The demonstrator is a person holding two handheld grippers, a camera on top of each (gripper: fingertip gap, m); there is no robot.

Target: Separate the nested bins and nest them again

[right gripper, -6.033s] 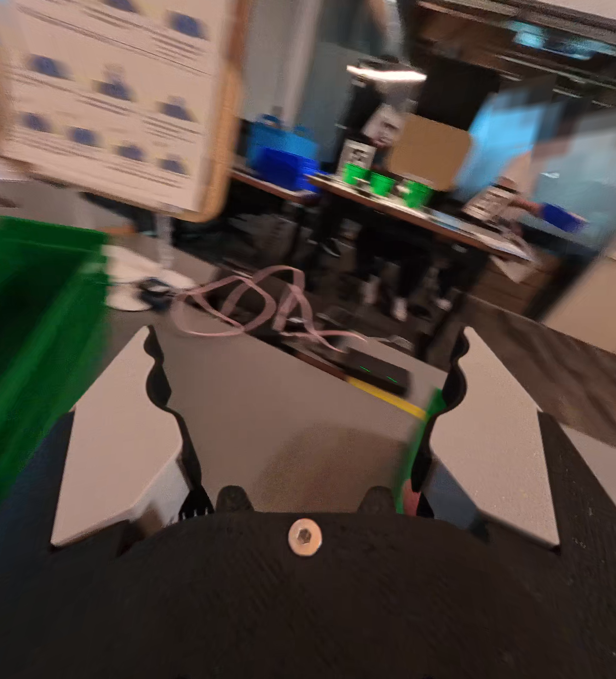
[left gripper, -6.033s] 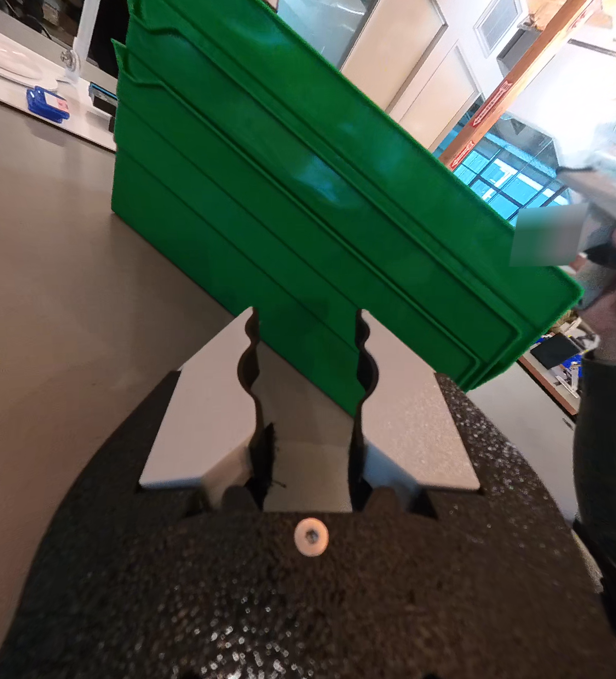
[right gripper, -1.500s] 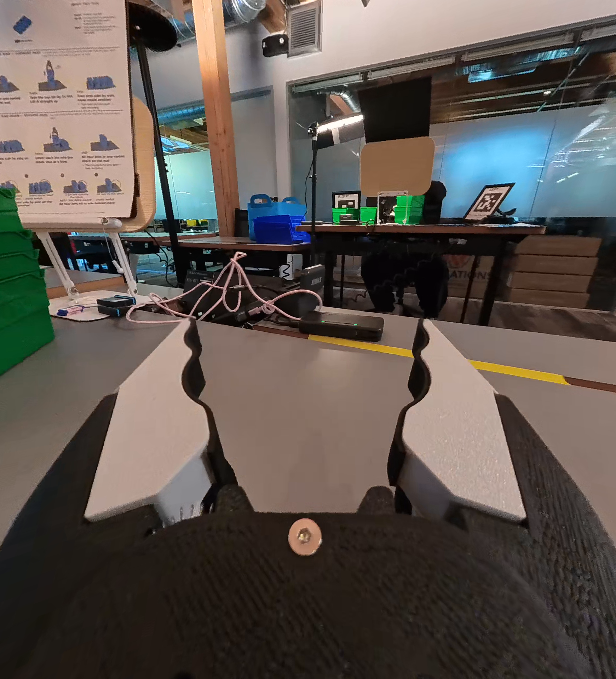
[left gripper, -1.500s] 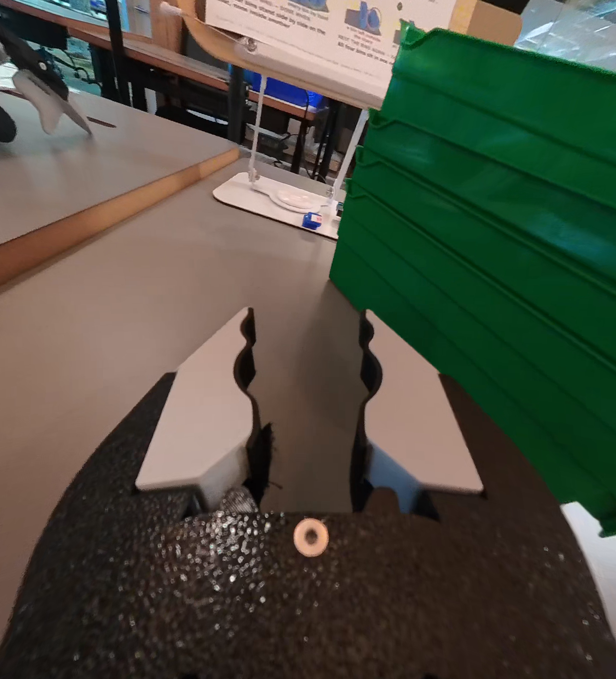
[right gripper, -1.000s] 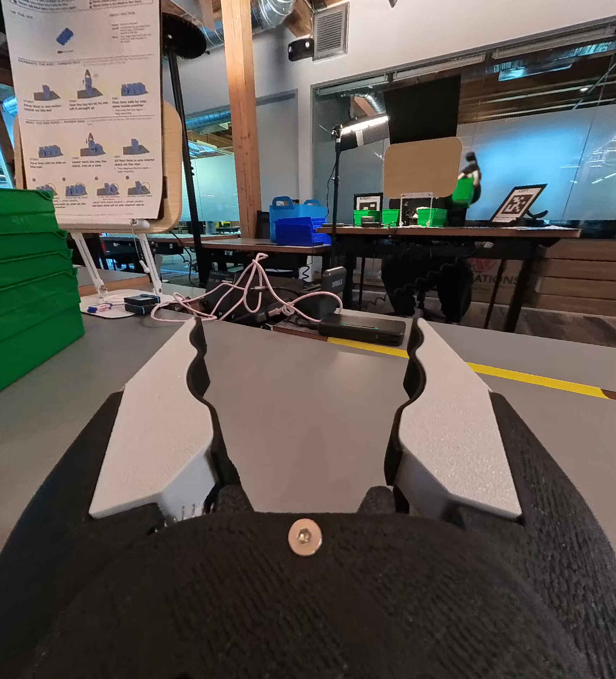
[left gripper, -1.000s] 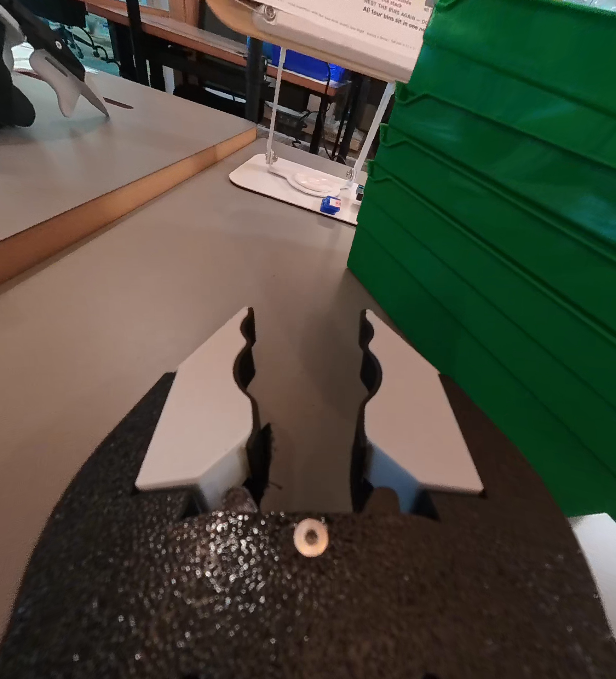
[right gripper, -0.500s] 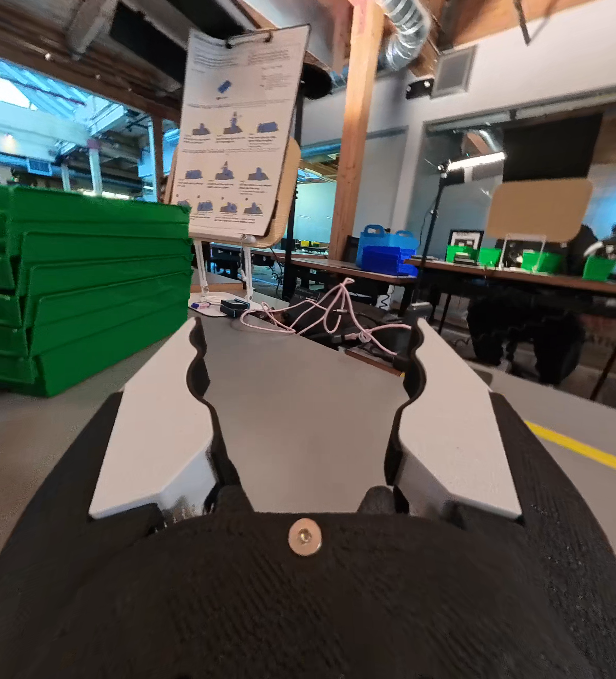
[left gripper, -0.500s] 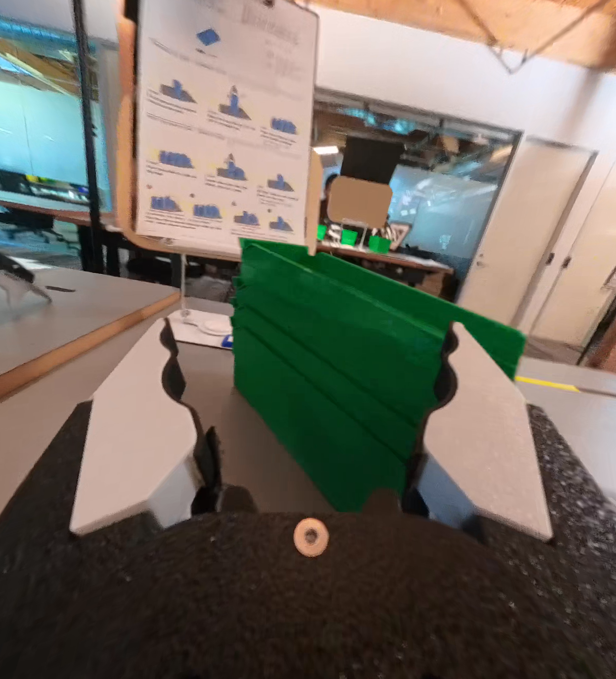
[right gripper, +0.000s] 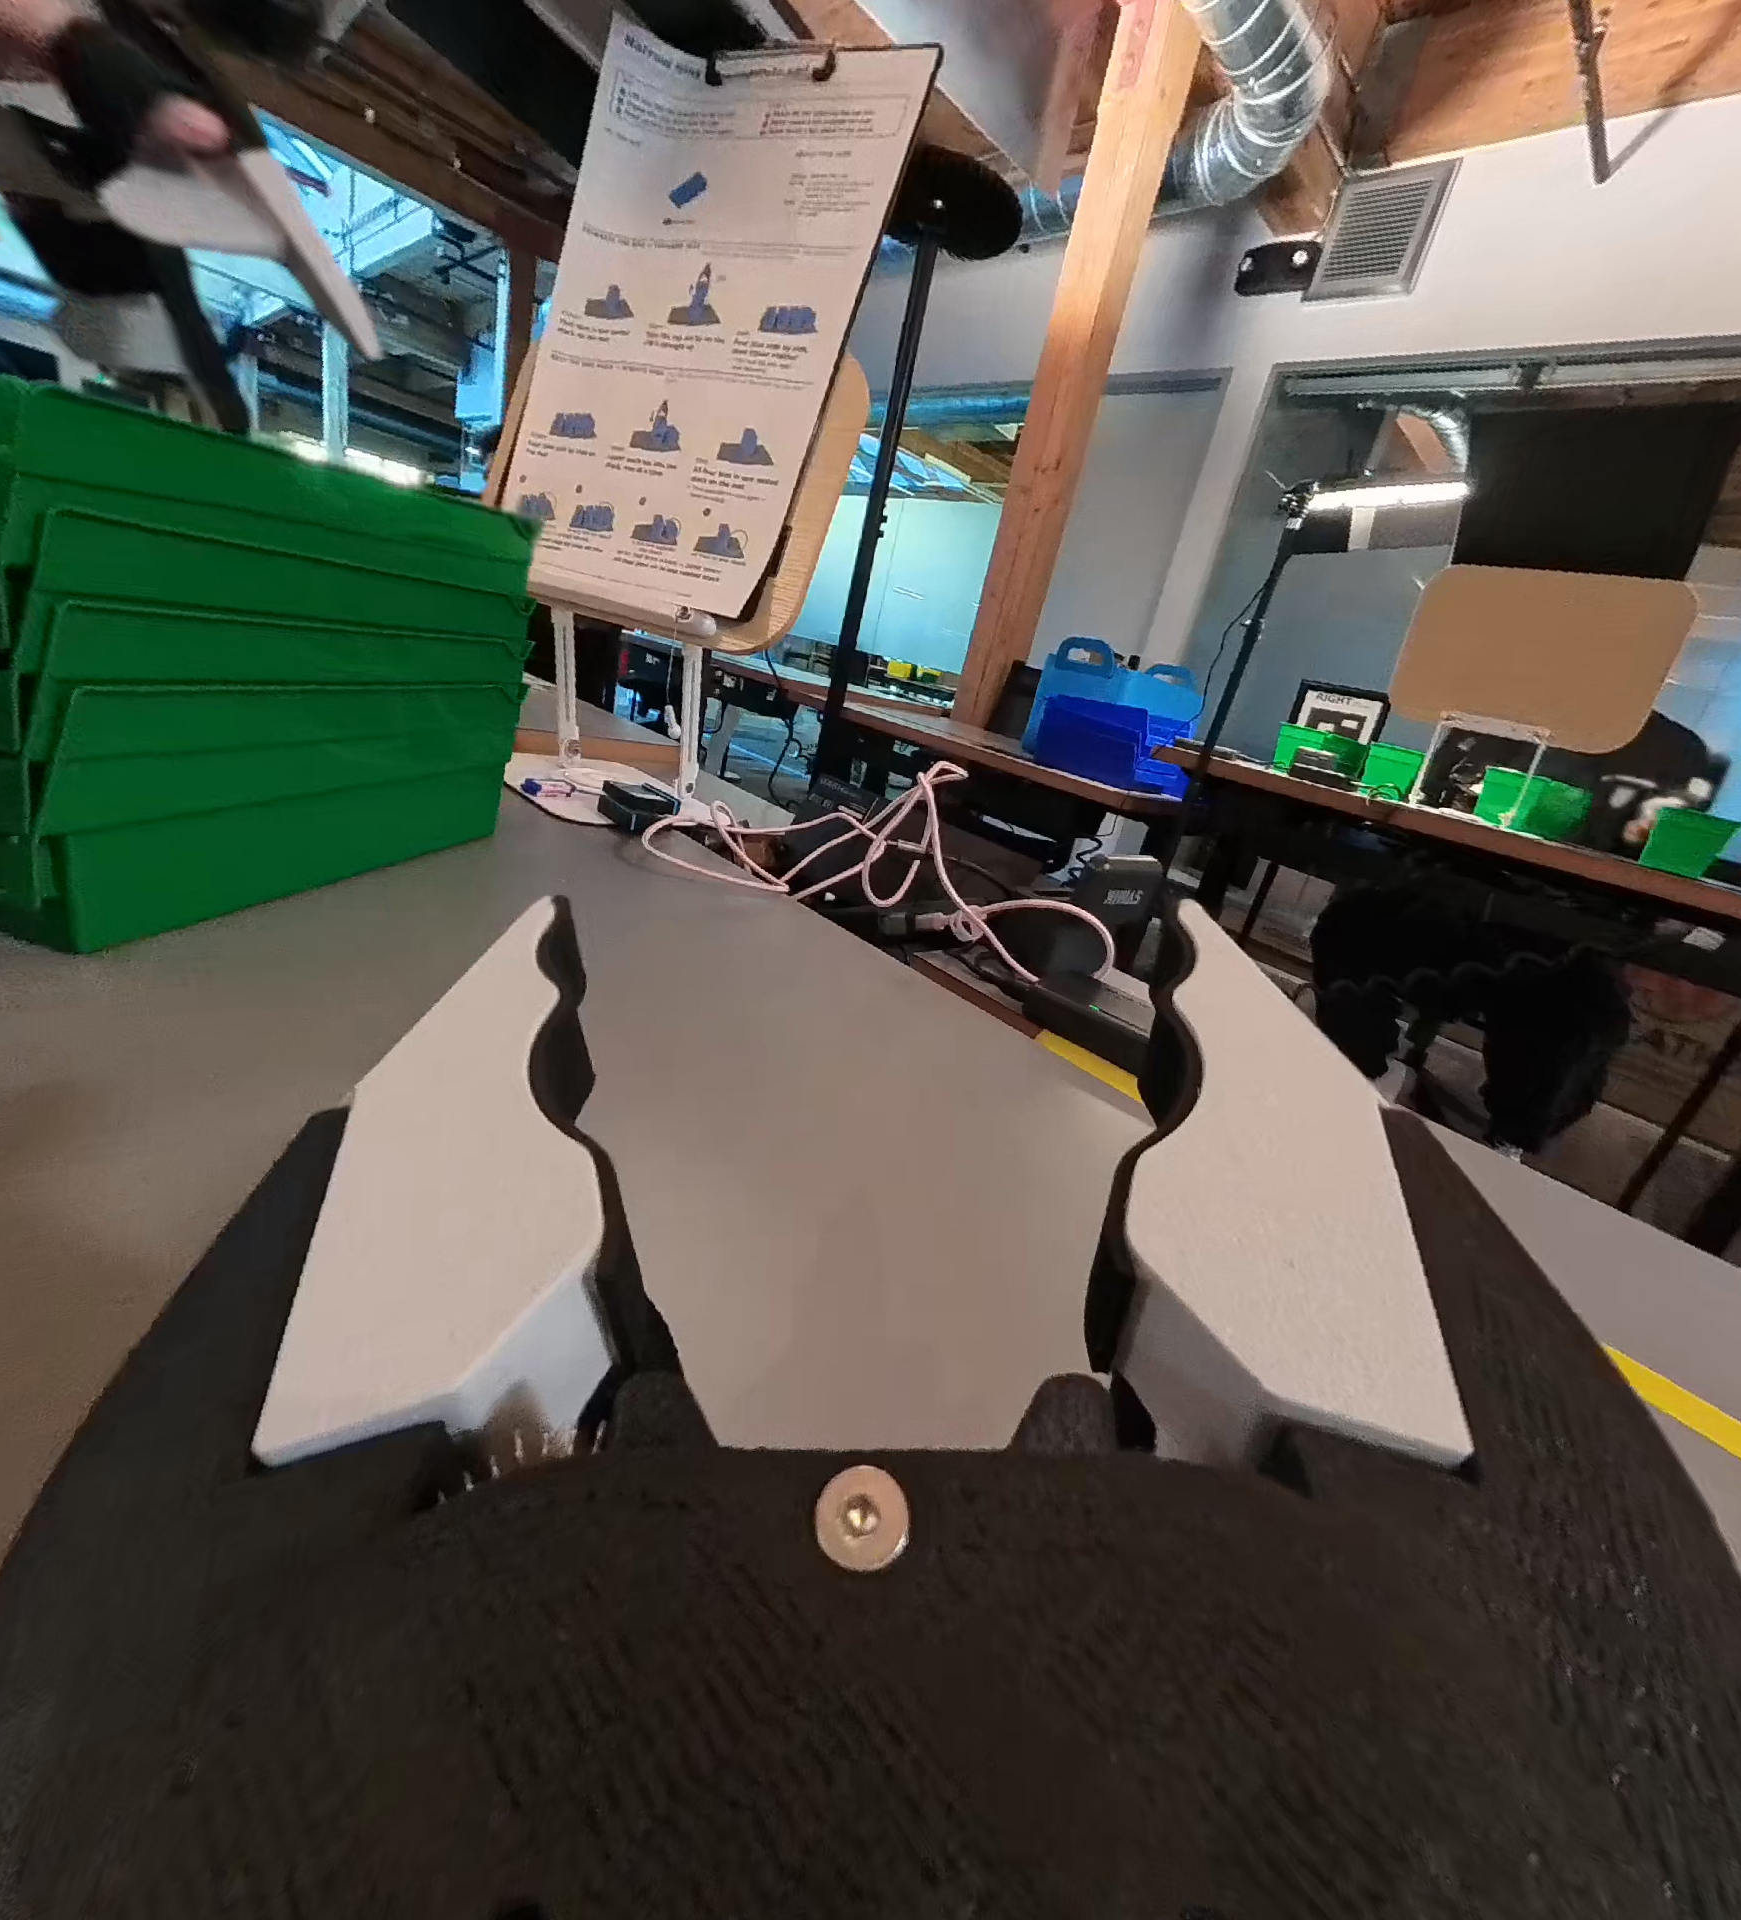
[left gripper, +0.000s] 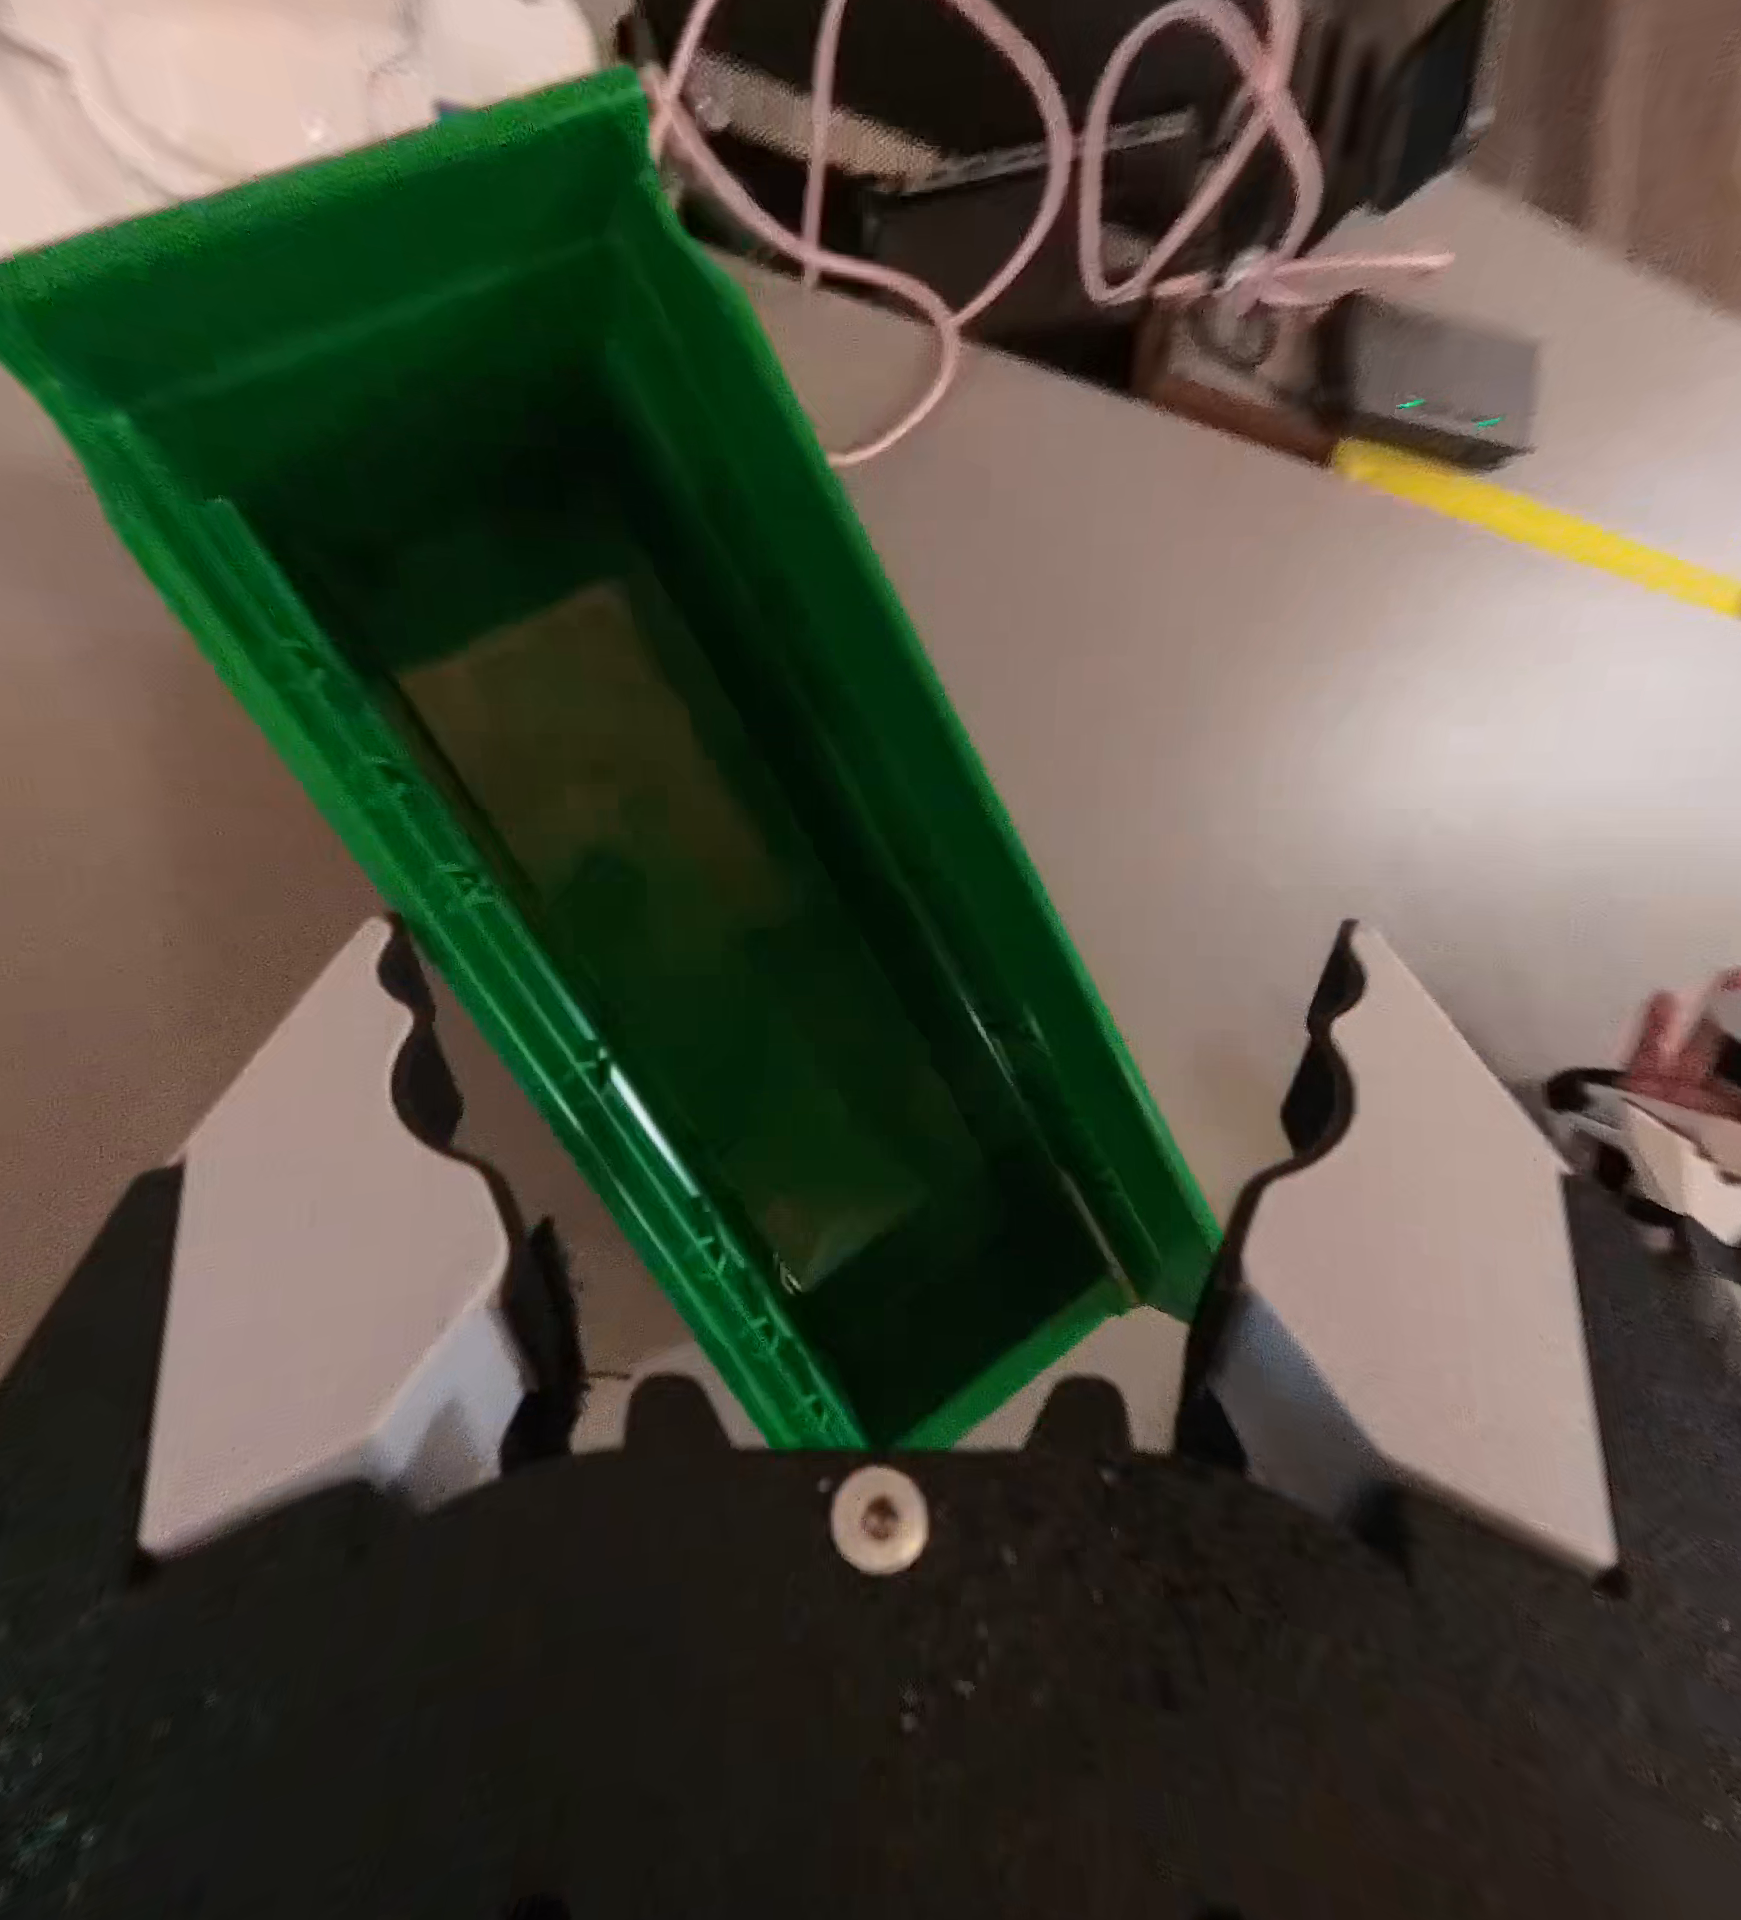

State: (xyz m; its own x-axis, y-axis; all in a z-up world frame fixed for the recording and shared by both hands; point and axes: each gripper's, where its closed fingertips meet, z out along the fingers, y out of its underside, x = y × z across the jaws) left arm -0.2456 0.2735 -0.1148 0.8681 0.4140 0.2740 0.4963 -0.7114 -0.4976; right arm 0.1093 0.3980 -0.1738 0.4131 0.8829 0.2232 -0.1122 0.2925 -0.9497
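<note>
A stack of several nested green bins (right gripper: 253, 675) stands on the grey table (right gripper: 118, 1091) at the left of the right wrist view. My left gripper (left gripper: 866, 935) is above it and looks down into the top bin (left gripper: 326, 239). It is open wide and empty, with the bin's near end between the fingers, not touching them. It also shows in the right wrist view (right gripper: 253, 229), held by a hand over the stack. My right gripper (right gripper: 866, 914) is open and empty, low over the table to the right of the stack.
A clipboard with an instruction sheet (right gripper: 720, 332) stands behind the stack. A pink cable (right gripper: 845, 842) and black boxes (right gripper: 1084, 935) lie past the table's far edge. A yellow tape line (right gripper: 1728, 1434) runs at the right. Other tables with blue and green bins stand far behind.
My left gripper opened wide, rose from beside the stack and tipped down over its open top. My right gripper turned left, bringing the stack further into its view.
</note>
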